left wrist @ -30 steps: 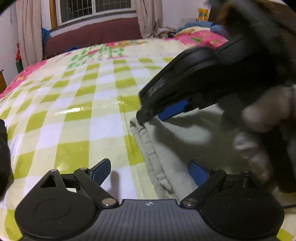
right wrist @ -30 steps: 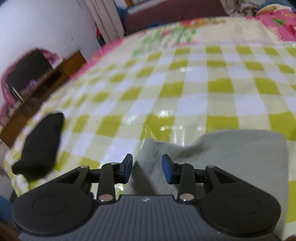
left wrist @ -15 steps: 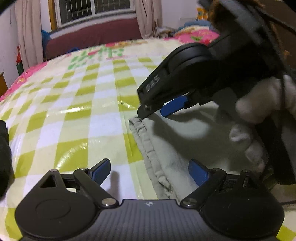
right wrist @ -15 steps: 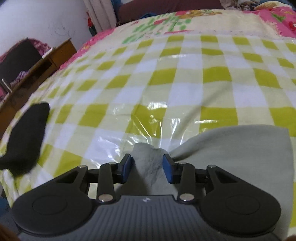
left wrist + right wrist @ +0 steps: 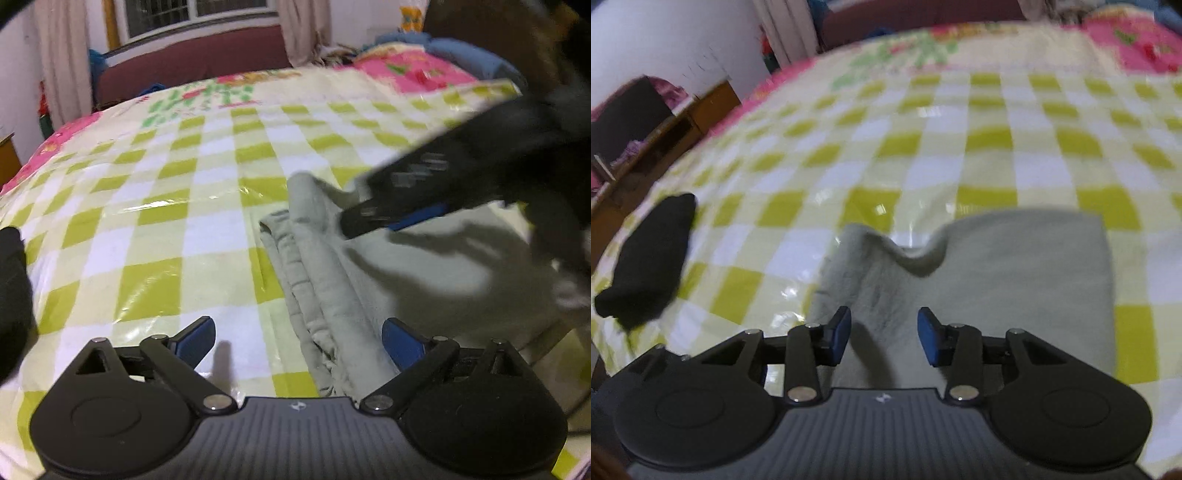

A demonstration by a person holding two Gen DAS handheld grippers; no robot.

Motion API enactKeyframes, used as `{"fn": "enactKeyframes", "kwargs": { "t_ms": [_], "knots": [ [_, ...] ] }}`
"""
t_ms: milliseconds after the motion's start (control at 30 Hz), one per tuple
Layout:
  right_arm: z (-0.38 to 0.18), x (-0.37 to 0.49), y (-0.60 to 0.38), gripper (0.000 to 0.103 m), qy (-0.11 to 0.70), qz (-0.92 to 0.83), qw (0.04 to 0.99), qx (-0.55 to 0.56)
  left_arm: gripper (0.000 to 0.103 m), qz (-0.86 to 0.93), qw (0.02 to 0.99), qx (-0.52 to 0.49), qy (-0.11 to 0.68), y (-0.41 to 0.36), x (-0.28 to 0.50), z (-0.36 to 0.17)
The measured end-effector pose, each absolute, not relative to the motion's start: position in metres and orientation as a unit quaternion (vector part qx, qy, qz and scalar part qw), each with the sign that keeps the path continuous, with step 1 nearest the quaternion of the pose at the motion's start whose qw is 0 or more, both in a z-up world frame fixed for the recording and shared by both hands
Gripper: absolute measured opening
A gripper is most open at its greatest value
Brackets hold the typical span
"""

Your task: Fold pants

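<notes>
Folded grey pants (image 5: 369, 280) lie on the green-checked bed cover, their layered edge facing left. My left gripper (image 5: 299, 338) hovers low over that near edge, open wide, with the edge between its blue pads but untouched. My right gripper (image 5: 369, 221), held by a gloved hand (image 5: 569, 291), hangs over the far left corner of the pants. In the right wrist view the pants (image 5: 1015, 266) show a rumpled, raised far corner. There the right gripper (image 5: 884, 334) stands open, its pads apart above the cloth with nothing pinched.
A black garment (image 5: 646, 258) lies at the left edge of the bed, also seen as a dark bundle (image 5: 11, 295) in the left wrist view. A wooden cabinet (image 5: 701, 114) stands beyond the bed's left side. A dark red headboard (image 5: 192, 66) and pink bedding (image 5: 413, 70) are at the back.
The right gripper has drawn back and up from the pants' far corner, with its jaws slightly wider. That corner now stands up rumpled. The left gripper has stayed put.
</notes>
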State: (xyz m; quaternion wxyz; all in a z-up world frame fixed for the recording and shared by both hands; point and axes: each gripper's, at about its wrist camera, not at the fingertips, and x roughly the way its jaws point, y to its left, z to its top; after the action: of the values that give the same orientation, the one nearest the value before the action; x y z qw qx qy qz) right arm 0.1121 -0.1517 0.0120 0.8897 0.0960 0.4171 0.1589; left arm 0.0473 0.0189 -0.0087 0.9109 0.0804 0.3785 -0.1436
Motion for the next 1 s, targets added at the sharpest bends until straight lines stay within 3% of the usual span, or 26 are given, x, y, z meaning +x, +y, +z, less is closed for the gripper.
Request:
{"fn": "enactKeyframes", "kwargs": {
  "t_ms": [167,600,1000],
  "knots": [
    [-0.015,0.106,-0.152,0.045,0.464,0.129,0.871,0.094,0.103,-0.140,0.902,0.107,0.395,0.009,0.045,-0.018],
    [0.000,0.049,-0.171,0.045,0.401,0.143,0.894,0.138,0.103,-0.132,0.923,0.127,0.338,0.009,0.020,-0.004],
    [-0.009,0.025,-0.202,0.045,0.362,0.116,0.907,0.183,0.103,-0.120,0.927,0.113,0.338,0.013,0.018,-0.002]
  ]
}}
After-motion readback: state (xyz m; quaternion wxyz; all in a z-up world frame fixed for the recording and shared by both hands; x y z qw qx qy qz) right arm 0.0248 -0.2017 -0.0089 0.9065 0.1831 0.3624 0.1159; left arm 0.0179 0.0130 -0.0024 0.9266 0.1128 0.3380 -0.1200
